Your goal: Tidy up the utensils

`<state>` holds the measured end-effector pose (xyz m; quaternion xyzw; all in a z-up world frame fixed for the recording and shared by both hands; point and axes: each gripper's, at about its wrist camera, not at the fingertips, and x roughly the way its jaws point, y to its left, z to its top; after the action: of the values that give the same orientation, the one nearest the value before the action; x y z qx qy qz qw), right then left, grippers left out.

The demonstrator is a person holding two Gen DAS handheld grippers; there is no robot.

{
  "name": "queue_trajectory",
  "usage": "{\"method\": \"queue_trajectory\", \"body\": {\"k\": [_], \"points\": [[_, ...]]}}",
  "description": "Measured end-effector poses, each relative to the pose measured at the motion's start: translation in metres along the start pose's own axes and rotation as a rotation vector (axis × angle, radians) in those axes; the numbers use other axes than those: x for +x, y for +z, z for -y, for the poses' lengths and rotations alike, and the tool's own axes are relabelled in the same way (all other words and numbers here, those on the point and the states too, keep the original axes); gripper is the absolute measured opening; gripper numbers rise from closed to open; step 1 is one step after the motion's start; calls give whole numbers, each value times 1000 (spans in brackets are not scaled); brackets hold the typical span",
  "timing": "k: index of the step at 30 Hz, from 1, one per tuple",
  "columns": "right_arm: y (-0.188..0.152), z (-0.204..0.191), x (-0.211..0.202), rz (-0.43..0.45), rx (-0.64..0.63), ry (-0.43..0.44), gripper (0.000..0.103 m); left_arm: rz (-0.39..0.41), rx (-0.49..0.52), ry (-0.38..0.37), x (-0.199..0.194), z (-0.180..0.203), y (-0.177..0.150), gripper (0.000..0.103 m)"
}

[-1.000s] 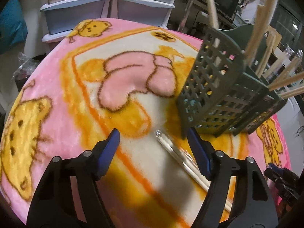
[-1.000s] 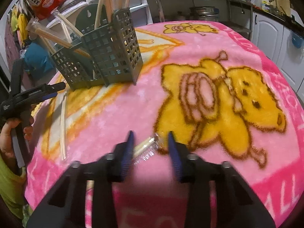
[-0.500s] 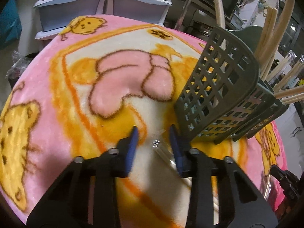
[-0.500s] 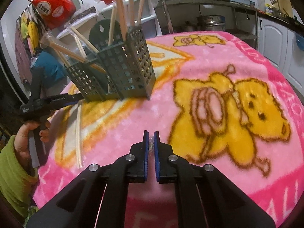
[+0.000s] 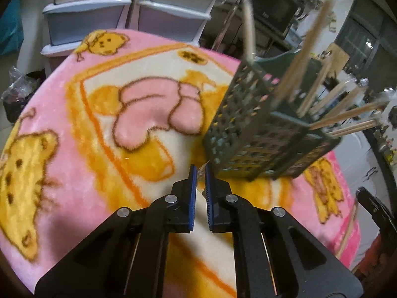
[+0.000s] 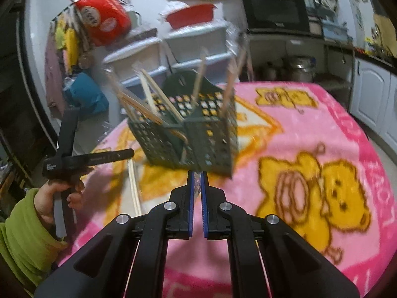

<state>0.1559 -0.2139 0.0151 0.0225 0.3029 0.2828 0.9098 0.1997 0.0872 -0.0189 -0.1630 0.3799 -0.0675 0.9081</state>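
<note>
1. Left gripper (image 5: 201, 171): fingers (image 5: 192, 193) nearly closed, narrow gap, clenched on the tip of a clear-wrapped chopstick pair (image 5: 204, 167) that pokes out past the finger ends. A second ago they stood wide apart around it.
2. Right gripper (image 6: 197, 177): fingers (image 6: 190, 198) pinched on a crinkled clear wrapper (image 6: 197, 182); contents between the pads too blurred to tell. A second ago these were open around a wrapped pair; half a second ago already closed.
3. Left wrist view: the left tips sit just beside the lower corner of the green lattice caddy (image 5: 250, 134). Open blanket to the left and ahead.
4. Right wrist view: the near wall of the caddy (image 6: 188, 134) is right in front of the right tips, open blanket on the right.
5. Caddy holds several wooden chopsticks (image 6: 151, 99), leaning at mixed angles across its compartments; some look sleeved in clear plastic.
6. One more wrapped pair (image 6: 134, 188) lies flat on the pink bear blanket (image 6: 310, 129) covering the bench, left of the caddy, beneath the left gripper's body.
7. Both views are higher and closer to the caddy than before.
</note>
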Motion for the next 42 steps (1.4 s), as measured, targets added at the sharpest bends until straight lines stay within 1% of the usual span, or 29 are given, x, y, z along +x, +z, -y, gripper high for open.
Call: {"method": "queue_trajectory", "body": {"k": [3,7,14,23,35,42], "points": [[9,-8,-6,27,-25,16,5,44,17,-23,-23,9,0,4],[20,-17,-16,68,-43,33,5,105,44,-76,-52,27,2,4],[35,-28,-36,134,-76,44,5,173,108,-148,-84,64,8,3],[51,-33,-53,195,-104,40,5,224,175,-201,-104,101,18,3],[75,-32,-69,284,-120,28,5,283,249,-257,-126,137,39,3],[88,-35,-79,335,-129,33,5,314,271,-282,-135,152,52,3]]}}
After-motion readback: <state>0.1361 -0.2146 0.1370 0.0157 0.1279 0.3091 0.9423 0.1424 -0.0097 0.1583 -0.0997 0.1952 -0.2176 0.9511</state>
